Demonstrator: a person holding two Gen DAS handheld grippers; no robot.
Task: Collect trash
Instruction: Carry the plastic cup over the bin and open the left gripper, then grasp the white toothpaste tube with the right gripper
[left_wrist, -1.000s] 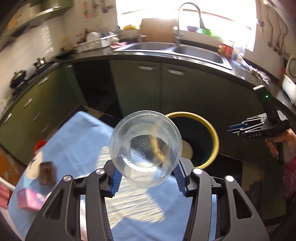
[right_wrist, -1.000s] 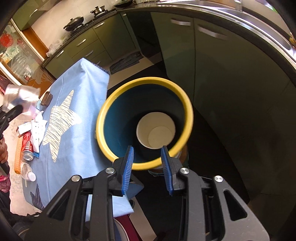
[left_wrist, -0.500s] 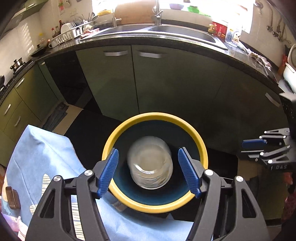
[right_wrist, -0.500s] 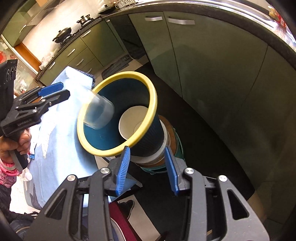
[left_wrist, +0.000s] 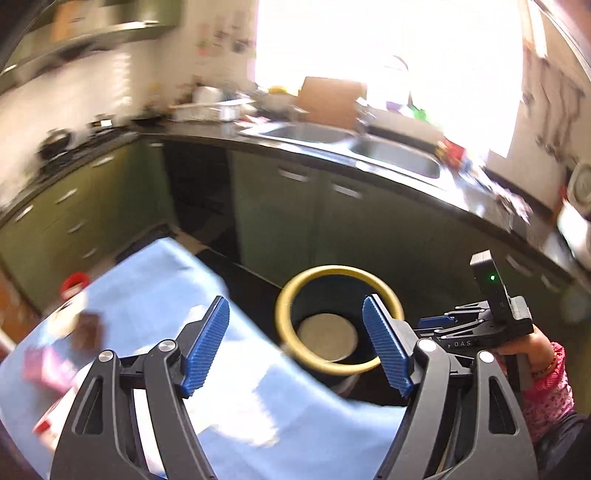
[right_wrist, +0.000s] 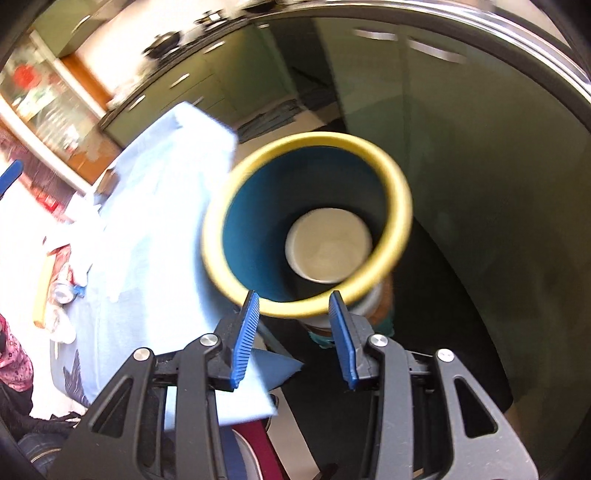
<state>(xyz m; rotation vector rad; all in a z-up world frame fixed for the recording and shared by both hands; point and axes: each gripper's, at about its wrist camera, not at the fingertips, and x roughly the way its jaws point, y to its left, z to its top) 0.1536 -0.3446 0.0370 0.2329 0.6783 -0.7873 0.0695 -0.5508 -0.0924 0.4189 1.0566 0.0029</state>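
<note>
We have the left tongs (left_wrist: 295, 345) spread wide with nothing between the blue pads; the jaws have just been opening, so we judge the drop into the bin done. The yellow-rimmed bin (right_wrist: 400, 206) stands just off the worktop's edge, mouth up, handy for whatever we carry over, and a pale cup (right_wrist: 328, 249) lies at its bottom. Our right tongs (right_wrist: 293, 332) hang above the near rim, part open and empty, probably waiting their turn. The remaining trash (left_wrist: 86, 330) sits at the far left of the blue cloth (left_wrist: 155, 280) covering the worktop, blurred but seemingly small packets and a can. Around us, green cabinets (left_wrist: 273, 218) curve under a dark counter with a double sink (left_wrist: 391, 158) below a bright window.
</note>
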